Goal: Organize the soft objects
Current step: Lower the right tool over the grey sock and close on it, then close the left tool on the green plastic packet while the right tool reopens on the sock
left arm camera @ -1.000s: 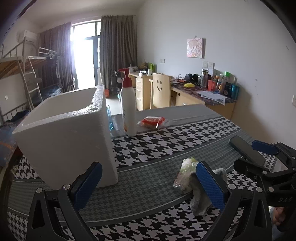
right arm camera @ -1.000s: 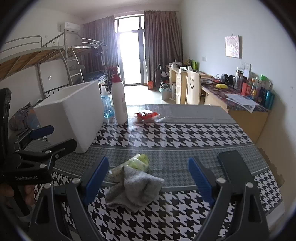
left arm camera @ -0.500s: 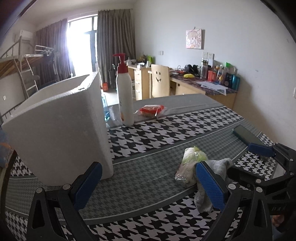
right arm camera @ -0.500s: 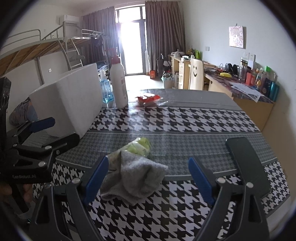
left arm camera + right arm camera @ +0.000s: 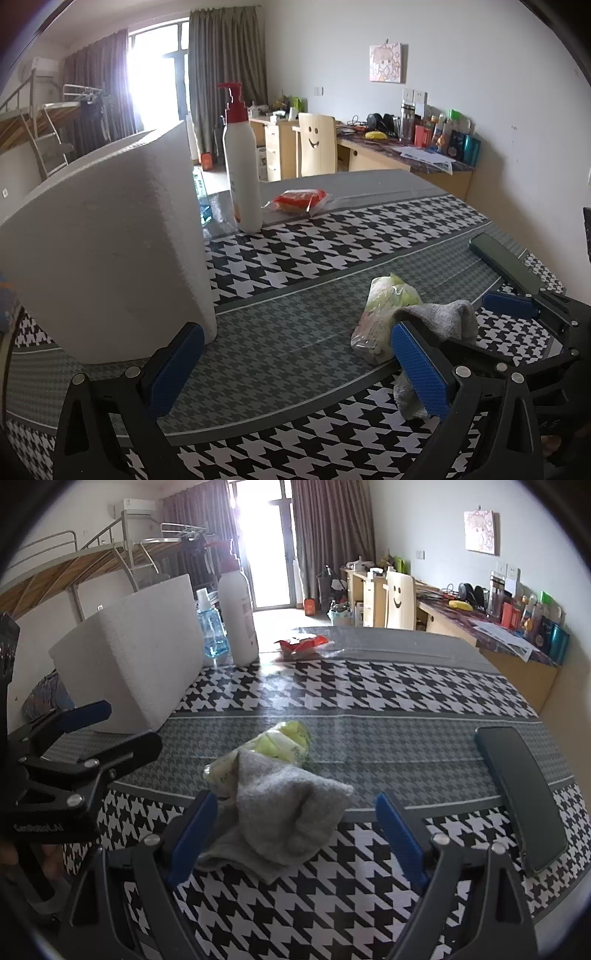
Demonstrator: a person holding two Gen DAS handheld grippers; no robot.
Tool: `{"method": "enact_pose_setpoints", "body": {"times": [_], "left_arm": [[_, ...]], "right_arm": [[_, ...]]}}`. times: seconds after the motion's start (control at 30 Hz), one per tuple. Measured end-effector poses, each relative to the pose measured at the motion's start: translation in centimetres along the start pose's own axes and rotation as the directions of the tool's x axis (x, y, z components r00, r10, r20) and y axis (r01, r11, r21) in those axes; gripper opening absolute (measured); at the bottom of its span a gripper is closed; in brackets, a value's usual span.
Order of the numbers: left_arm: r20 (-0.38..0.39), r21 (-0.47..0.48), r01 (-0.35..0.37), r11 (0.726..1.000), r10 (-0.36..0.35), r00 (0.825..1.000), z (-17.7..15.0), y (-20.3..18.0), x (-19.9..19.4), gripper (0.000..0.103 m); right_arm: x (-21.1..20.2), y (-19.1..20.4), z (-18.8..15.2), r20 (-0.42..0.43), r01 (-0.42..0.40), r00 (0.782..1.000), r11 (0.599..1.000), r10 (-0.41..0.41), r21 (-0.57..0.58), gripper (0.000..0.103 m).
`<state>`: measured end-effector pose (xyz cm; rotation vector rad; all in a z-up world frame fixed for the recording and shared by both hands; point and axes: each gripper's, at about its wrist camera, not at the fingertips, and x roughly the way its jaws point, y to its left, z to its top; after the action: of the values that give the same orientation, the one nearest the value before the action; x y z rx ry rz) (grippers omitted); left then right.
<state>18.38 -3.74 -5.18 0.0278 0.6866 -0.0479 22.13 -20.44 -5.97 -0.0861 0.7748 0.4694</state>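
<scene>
Status: the task is at its start, with no soft item yet stowed as far as the views show. The grey sock point(image 5: 284, 808) lies crumpled on the tabletop point(image 5: 369, 731), its far edge draped over the green plastic packet point(image 5: 273, 744), which sits at 12 o'clock from it in the right wrist view. The white foam box point(image 5: 103, 251), judged to be the receiving container, stands well apart at 10 o'clock from the sock in that view; its interior is not visible, so its contents cannot be told. The right tool point(image 5: 295, 834) is wide open, and its jaws have just closed a little; the sock lies between the blue pads without being pressed, nearer the left-hand pad, so nothing is held. The left tool point(image 5: 291, 373) is also wide open and empty, positioned over bare cloth between box and sock. A red snack packet point(image 5: 299, 197) lies at 12 o'clock beyond the sock, beside the white pump bottle point(image 5: 242, 166); a dark phone point(image 5: 521, 794) rests at 3 o'clock. Remaining work, as judged: close on the sock, carry it to the box, release, then repeat for the green packet and possibly the red one.
</scene>
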Motion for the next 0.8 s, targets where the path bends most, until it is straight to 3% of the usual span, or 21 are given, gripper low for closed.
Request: {"method": "enact_pose_setpoints", "body": {"times": [0.2, 0.53, 0.8], "left_arm": [[-0.02, 0.004, 0.004, 1.0, -0.004, 1.0, -0.1, -0.1, 0.5, 0.102], [-0.031, 0.009, -0.008, 1.0, 0.008, 0.999, -0.4, -0.1, 0.6, 0.102], [-0.033, 0.016, -0.002, 1.0, 0.002, 0.999, -0.5, -0.2, 0.5, 0.102]], "right_arm": [[0.5, -0.1, -0.2, -0.018, -0.025, 1.0, 1.0, 0.025, 0.004, 0.073], [0.4, 0.0, -0.7, -0.038, -0.036, 0.999, 0.999, 0.036, 0.012, 0.06], [0.9, -0.2, -1.5, -0.069, -0.037, 0.997, 0.999, 0.038, 0.012, 0.031]]}}
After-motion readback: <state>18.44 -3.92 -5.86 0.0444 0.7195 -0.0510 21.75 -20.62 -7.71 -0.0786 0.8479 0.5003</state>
